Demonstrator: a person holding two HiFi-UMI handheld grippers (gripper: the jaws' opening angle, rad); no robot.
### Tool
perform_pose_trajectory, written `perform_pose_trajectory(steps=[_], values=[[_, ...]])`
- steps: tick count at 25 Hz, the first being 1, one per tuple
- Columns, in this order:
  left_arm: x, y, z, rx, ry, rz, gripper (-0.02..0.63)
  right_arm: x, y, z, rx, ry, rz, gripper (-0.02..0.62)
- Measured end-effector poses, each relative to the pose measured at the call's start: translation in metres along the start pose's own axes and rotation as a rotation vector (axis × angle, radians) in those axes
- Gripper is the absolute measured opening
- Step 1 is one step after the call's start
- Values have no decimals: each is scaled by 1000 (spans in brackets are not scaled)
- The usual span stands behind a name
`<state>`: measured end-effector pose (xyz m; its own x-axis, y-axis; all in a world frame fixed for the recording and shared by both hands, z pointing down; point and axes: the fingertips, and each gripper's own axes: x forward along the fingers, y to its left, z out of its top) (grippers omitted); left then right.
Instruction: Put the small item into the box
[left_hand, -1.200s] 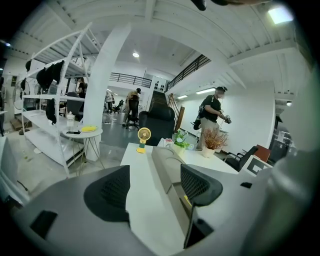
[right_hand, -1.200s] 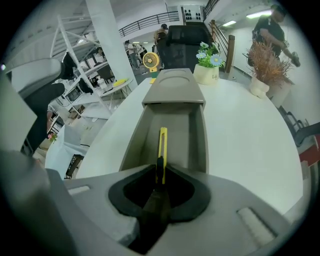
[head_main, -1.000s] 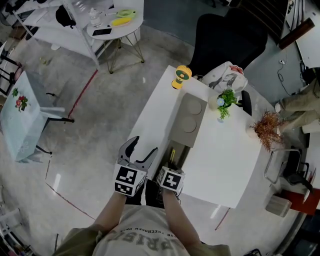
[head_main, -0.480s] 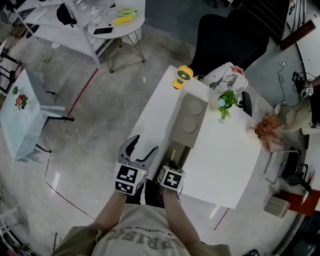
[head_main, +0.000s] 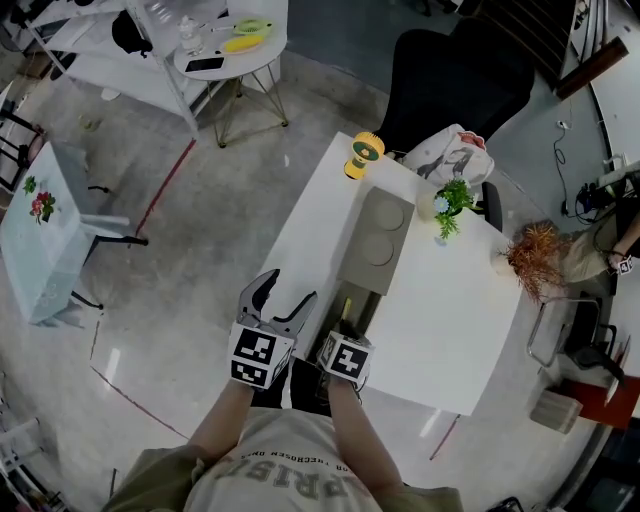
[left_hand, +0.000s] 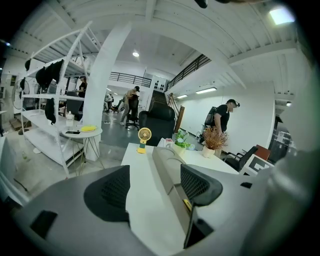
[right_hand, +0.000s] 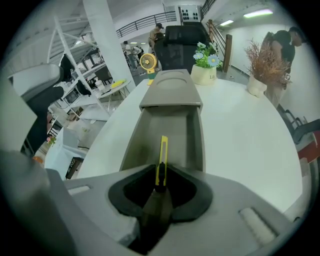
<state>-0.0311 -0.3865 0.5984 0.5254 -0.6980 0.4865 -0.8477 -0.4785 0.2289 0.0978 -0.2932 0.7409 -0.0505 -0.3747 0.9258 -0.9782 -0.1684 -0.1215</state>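
A long grey box lies on the white table, its lid slid back so the near compartment is uncovered. My right gripper is shut on a thin yellow utility knife, whose tip points over the near end of that compartment. In the head view the knife shows just beyond the right gripper at the table's near edge. My left gripper stands open and holds nothing, to the left of the box, off the table's left edge. From the left gripper view, the box runs away between the jaws.
A yellow desk fan stands at the table's far corner, a white bag and a small flowering plant behind the box, a dried plant at the right edge. A black chair sits beyond. A person stands to the right.
Both grippers and the knife hold the same place. Only the person at the far right edge has shifted.
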Motion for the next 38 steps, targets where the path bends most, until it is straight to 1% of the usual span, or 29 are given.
perform_pose_trajectory(steps=[4, 7, 10, 13, 17, 23, 26, 28, 30, 33, 35, 38], values=[[-2, -2, 5, 8, -2, -8, 304, -12, 1, 8, 32, -34, 21, 63], [-4, -3, 12, 16, -16, -16, 304, -29, 0, 21, 73, -88, 58, 63], [-6, -7, 21, 27, -36, -24, 304, -54, -4, 45, 98, -186, 104, 63], [-8, -13, 32, 42, -59, -35, 304, -87, -10, 75, 95, -336, 165, 64], [-15, -20, 57, 72, -117, -38, 304, -142, -14, 115, 23, -591, 213, 64], [-31, -29, 91, 115, -211, -42, 304, -220, -6, 147, -182, -918, 222, 63], [-39, -36, 110, 137, -279, -37, 304, -251, 0, 158, -277, -1061, 214, 64], [-46, -40, 124, 160, -334, -23, 304, -267, 4, 165, -326, -1124, 223, 63], [-53, -46, 139, 177, -386, -22, 304, -279, 8, 170, -367, -1166, 235, 63], [-65, -54, 157, 192, -458, -30, 290, -295, 9, 176, -400, -1218, 207, 63], [-73, -58, 165, 204, -507, -31, 245, -303, 8, 177, -408, -1245, 191, 63], [-82, -62, 171, 213, -556, -28, 163, -309, 8, 178, -420, -1265, 189, 63]])
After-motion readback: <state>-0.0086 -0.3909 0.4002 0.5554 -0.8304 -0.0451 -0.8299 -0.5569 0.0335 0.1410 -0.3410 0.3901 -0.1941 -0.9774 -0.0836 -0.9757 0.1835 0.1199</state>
